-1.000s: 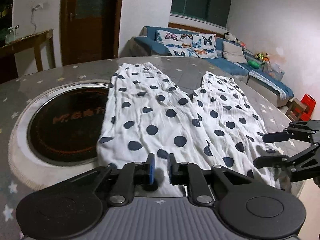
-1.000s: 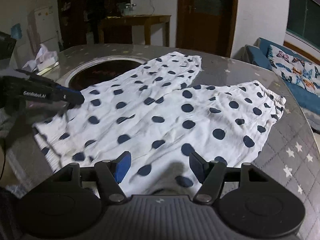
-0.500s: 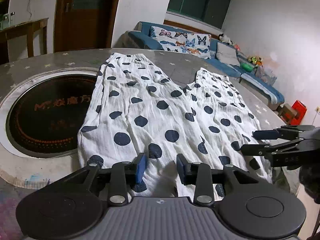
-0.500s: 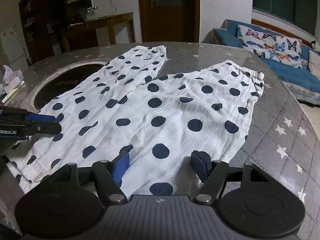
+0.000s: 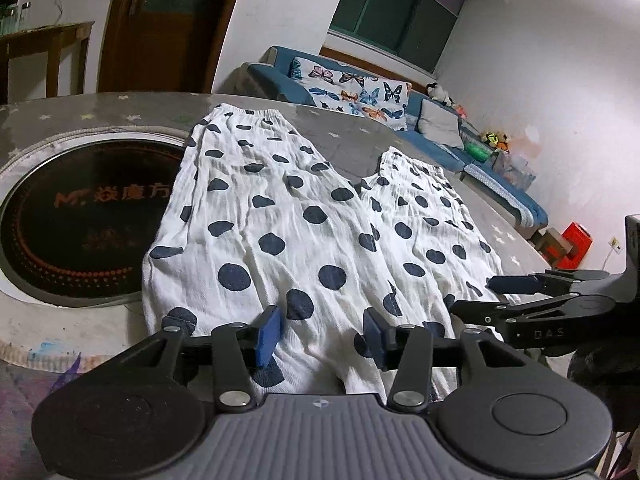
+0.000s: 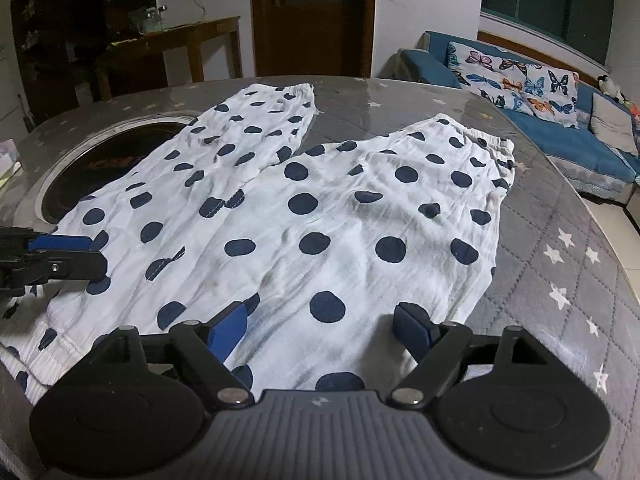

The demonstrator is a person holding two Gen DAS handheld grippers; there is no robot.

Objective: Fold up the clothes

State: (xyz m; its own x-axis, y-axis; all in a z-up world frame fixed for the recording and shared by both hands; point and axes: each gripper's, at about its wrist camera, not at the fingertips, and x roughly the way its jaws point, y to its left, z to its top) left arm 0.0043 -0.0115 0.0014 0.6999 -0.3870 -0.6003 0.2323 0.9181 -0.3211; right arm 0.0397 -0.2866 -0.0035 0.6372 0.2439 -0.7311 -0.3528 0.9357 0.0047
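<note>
White dotted trousers are spread flat on the grey starred table, unfolded. The left tongs and right tongs, jaws just opening, are held spread over the waistband, pinching nothing; a grasp is judged next. Only the left view shows the whole dark round inset.

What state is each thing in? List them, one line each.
polka-dot trousers: spread flat on the table, unfolded, legs apart.
left gripper: open over the waistband, fingers just been opening, nothing pinched.
right gripper: open wide over the waistband, just been opening.
door: shut.
</note>
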